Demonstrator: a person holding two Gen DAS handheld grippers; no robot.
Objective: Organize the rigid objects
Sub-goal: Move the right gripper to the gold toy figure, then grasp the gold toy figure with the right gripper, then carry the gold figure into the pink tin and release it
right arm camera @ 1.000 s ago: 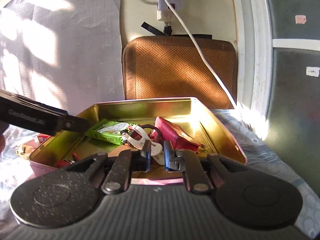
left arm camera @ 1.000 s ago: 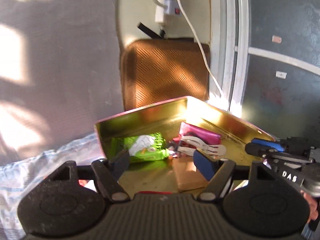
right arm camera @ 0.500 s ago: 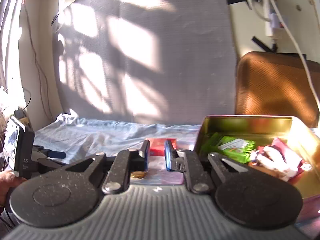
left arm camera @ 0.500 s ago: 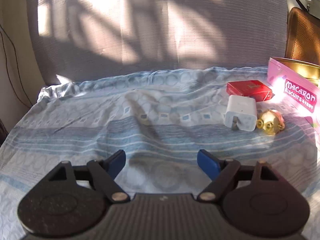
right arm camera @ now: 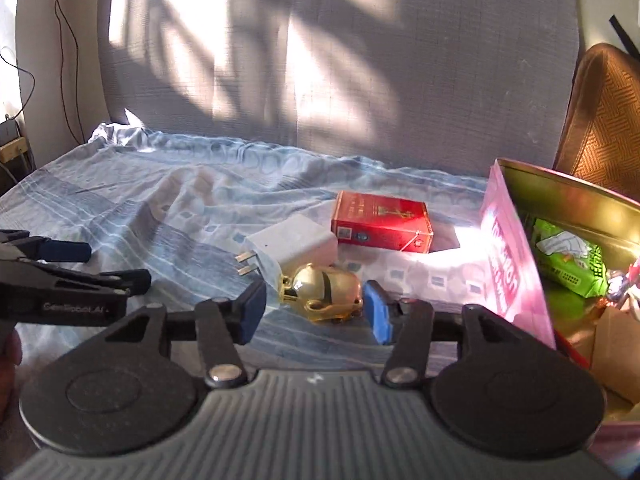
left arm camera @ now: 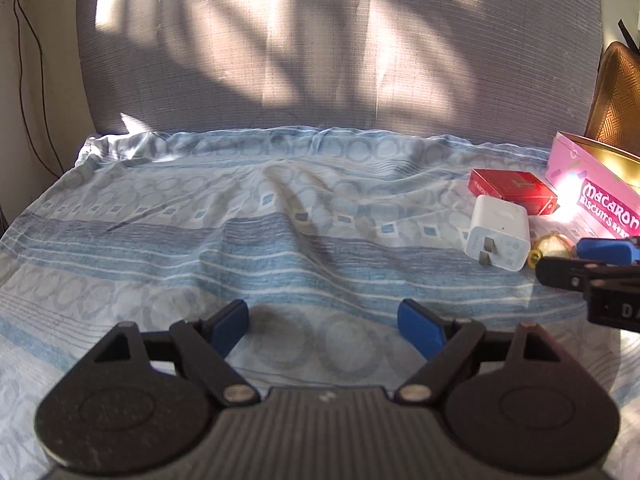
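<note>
Bed: a blue-and-white patterned sheet (left arm camera: 280,232) covers the surface, rumpled toward the middle, with a grey mesh backrest (left arm camera: 320,48) upright behind it.
Tin: the pink macaron biscuit tin (right arm camera: 508,256) sits at the right edge of the bed, lid off, gold inside; a green snack packet (right arm camera: 568,256) lies in it among other items too cluttered to name.
Left hand-held gripper (left arm camera: 322,326): jaws spread wide over bare sheet, nothing between the blue pads (left arm camera: 230,326); well apart from the loose objects, which lie off to its right.
Right hand-held gripper (right arm camera: 314,310): jaws spread, low over the sheet just left of the tin.
Red box (right arm camera: 382,226): a cigarette-style pack lying flat, beside the tin's left wall, beyond the other two loose objects.
Charger (right arm camera: 290,248): a white plug adapter on its side, prongs pointing left, touching or nearly touching the gold piece.
Gold trinket (right arm camera: 324,294): a small shiny gold object lying between the right hand-held gripper's pads, close to its right pad; contact cannot be told.
</note>
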